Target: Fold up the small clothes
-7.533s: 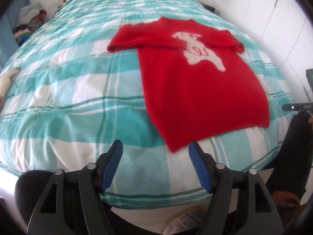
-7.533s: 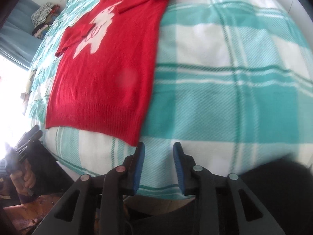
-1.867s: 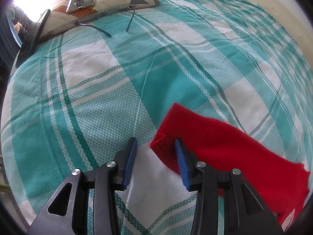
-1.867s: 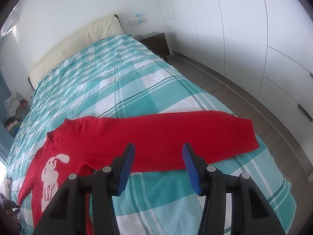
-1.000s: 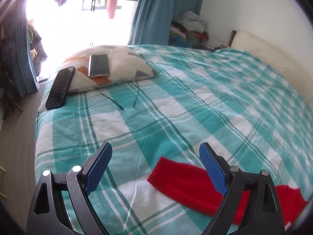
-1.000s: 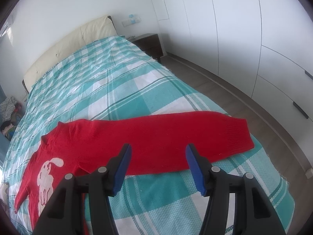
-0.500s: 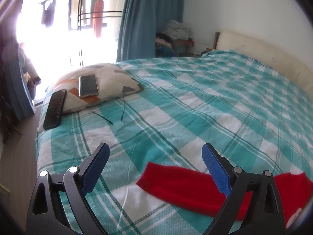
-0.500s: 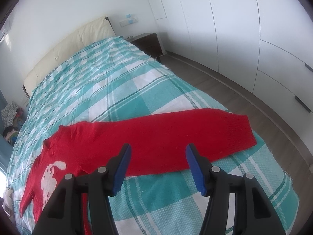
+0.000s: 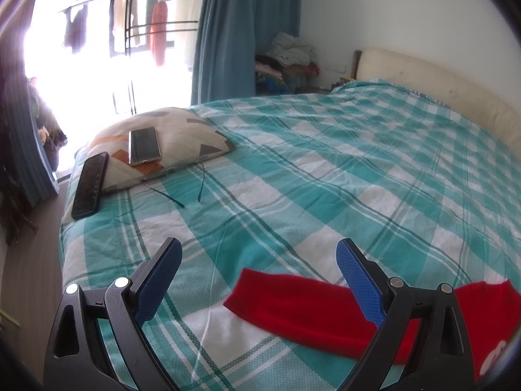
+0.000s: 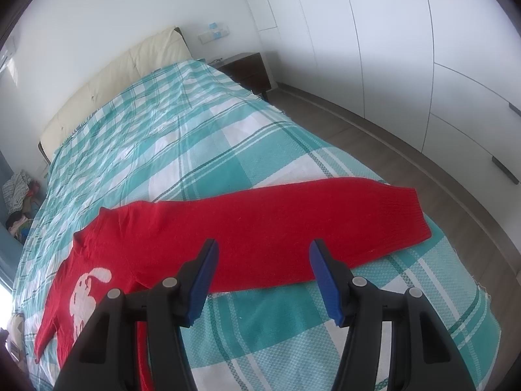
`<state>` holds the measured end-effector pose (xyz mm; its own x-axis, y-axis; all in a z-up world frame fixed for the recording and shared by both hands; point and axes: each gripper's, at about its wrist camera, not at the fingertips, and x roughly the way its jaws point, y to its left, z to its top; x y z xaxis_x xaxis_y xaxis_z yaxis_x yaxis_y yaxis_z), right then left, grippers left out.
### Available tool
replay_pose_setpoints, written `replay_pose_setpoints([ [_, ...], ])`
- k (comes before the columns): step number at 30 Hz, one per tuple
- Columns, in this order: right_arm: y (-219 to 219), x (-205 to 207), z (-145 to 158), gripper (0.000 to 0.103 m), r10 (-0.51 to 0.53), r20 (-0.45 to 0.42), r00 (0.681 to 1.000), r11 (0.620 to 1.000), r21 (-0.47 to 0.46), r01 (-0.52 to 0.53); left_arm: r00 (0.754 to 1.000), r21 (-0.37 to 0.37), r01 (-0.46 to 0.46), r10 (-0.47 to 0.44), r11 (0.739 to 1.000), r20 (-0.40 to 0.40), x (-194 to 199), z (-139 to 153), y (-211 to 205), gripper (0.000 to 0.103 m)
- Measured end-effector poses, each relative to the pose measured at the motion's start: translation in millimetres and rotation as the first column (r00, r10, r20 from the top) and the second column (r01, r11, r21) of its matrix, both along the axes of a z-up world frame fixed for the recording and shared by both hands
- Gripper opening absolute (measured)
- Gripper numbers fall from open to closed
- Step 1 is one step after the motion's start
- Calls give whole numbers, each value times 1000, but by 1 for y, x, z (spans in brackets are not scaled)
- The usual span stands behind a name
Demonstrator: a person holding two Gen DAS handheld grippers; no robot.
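At the far left of the left wrist view, bright daylight floods through a window with clothes hanging on a rack (image 9: 156,29) outside it, and a blue curtain (image 9: 228,32) hangs beside the glass. Below, a cream pillow with orange and grey triangles (image 9: 182,133) lies at the corner of the bed with a teal and white checked cover (image 9: 342,169). A phone with a pale rim (image 9: 144,146) rests on top of the pillow, and a long black device (image 9: 90,185) leans against the pillow's near edge, touching the cover. Two thin dark cords (image 9: 182,192) trail from the pillow onto the cover. Further right, a heap of clothes (image 9: 286,62) sits in the room's corner, next to the cream padded headboard (image 9: 439,84).

The left tongs (image 9: 259,282) hang above the cover with their blue pads spread wide, holding nothing. One sleeve of the red knitted sweater (image 9: 306,306) lies flat on the cover below them, its cuff end between the two pads in the picture and untouched.

In the right wrist view, the sweater's body with a white animal figure (image 10: 86,296) lies at the left, and its other sleeve (image 10: 293,221) stretches out flat toward the bed's right edge. The right tongs (image 10: 263,280) hover over that sleeve, pads apart and empty. Right of the bed stand a dark bedside cabinet (image 10: 247,68), wooden floor (image 10: 407,163) and white wardrobe doors (image 10: 423,49).
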<state>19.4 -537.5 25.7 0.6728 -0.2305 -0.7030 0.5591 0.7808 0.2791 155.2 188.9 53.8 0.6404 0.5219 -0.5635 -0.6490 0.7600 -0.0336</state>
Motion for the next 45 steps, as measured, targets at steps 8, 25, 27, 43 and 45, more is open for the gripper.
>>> replay_pose_setpoints([
  [8,1,1,-1,58,0,0,1000,1000,3,0,1000,-4,1,-1,1000,-8,1,0,-1,97],
  [25,4,2,-2,58,2,-1,1000,1000,6,-2,1000,-5,5,-5,1000,-20,3,-3,-3,97],
  [27,3,2,-2,58,2,-1,1000,1000,6,-2,1000,-4,5,-5,1000,-20,3,-3,-3,97],
  [43,3,2,-3,58,2,-2,1000,1000,7,-2,1000,-9,6,-6,1000,-25,4,-4,-3,97],
  [45,2,2,-2,58,3,-2,1000,1000,9,-3,1000,-6,7,-7,1000,-23,5,-4,-4,97],
])
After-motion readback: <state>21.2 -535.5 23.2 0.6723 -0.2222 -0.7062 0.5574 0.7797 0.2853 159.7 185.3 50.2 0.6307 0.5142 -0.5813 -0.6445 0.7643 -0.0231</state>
